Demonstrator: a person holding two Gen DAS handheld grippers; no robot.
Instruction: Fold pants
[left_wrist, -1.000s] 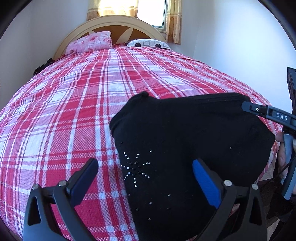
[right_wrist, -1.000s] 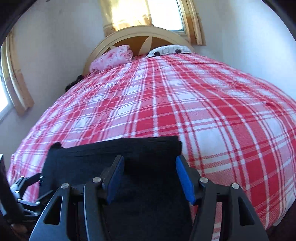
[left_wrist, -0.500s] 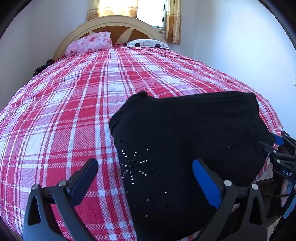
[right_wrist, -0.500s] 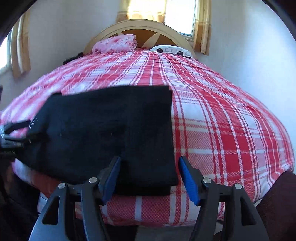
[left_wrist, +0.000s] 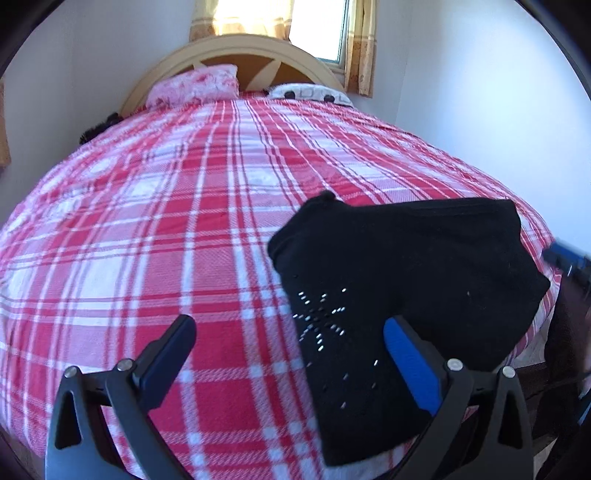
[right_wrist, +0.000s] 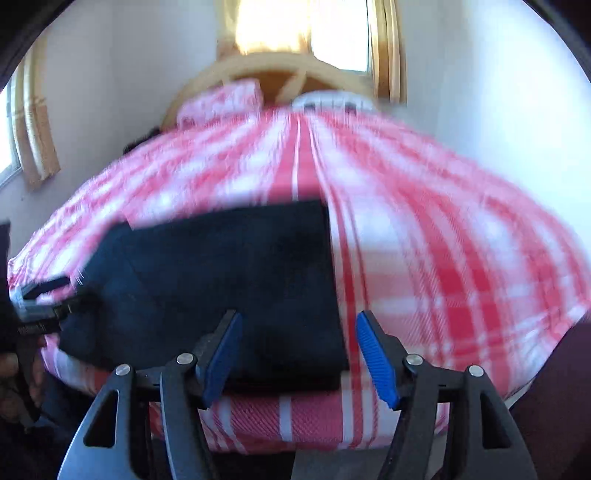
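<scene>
The black pants (left_wrist: 399, 280) lie folded into a compact block at the near edge of the bed, with a rhinestone star pattern on the near left part. They also show in the right wrist view (right_wrist: 236, 288), which is blurred. My left gripper (left_wrist: 291, 354) is open and empty, above the bed just left of the pants' near corner. My right gripper (right_wrist: 299, 354) is open and empty, hovering at the near right corner of the pants. The left gripper appears at the left edge of the right wrist view (right_wrist: 40, 302).
The bed has a red and white plaid cover (left_wrist: 166, 229). A pink pillow (left_wrist: 195, 86) and a white patterned pillow (left_wrist: 310, 94) lie at the wooden headboard (left_wrist: 236, 48). White walls stand on both sides, and a curtained window behind.
My right gripper has pulled back from over the pants toward the bed's near edge and is still moving. My left gripper has drawn back and risen slightly. The pants have not moved.
</scene>
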